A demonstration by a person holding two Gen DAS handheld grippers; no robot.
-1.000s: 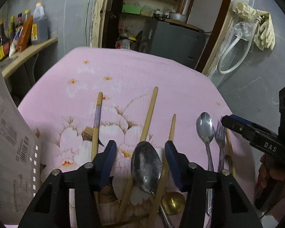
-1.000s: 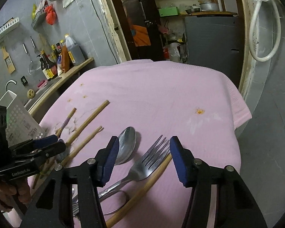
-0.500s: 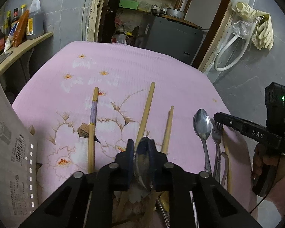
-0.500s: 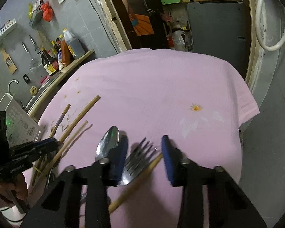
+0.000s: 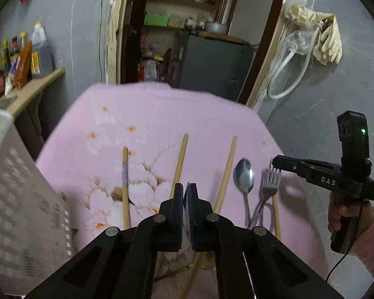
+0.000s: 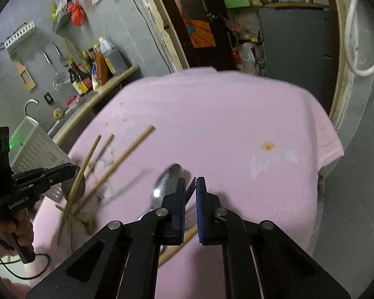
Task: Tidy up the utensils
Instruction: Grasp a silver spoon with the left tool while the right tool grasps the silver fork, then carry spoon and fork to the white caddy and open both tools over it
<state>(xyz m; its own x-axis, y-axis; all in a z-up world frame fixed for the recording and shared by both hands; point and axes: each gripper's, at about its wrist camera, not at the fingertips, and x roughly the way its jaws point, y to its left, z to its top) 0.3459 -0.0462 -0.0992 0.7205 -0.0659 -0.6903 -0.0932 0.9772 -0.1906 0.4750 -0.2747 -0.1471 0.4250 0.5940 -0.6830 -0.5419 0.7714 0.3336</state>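
Observation:
My left gripper [image 5: 186,186] is shut on a large metal spoon, seen edge-on between the pads; its bowl [image 6: 73,186] hangs under that gripper in the right wrist view. My right gripper [image 6: 191,182] is shut on a fork [image 5: 270,183], lifted off the pink floral tablecloth [image 5: 147,114]. A smaller spoon [image 5: 244,174] lies next to the fork. Several bamboo chopsticks [image 5: 179,164] lie on the cloth, one with a purple band [image 5: 125,174]. Another chopstick [image 6: 177,245] lies under the right gripper.
A white perforated basket [image 5: 17,199] stands at the table's left edge. A shelf with sauce bottles [image 5: 20,59] runs along the left wall. A grey cabinet [image 5: 212,62] stands behind the table. A hose and gloves [image 5: 319,37] hang on the right wall.
Both grippers have shut, the left on the large spoon and the right on the fork. Both have risen with their utensils, and one chopstick has shifted on the cloth.

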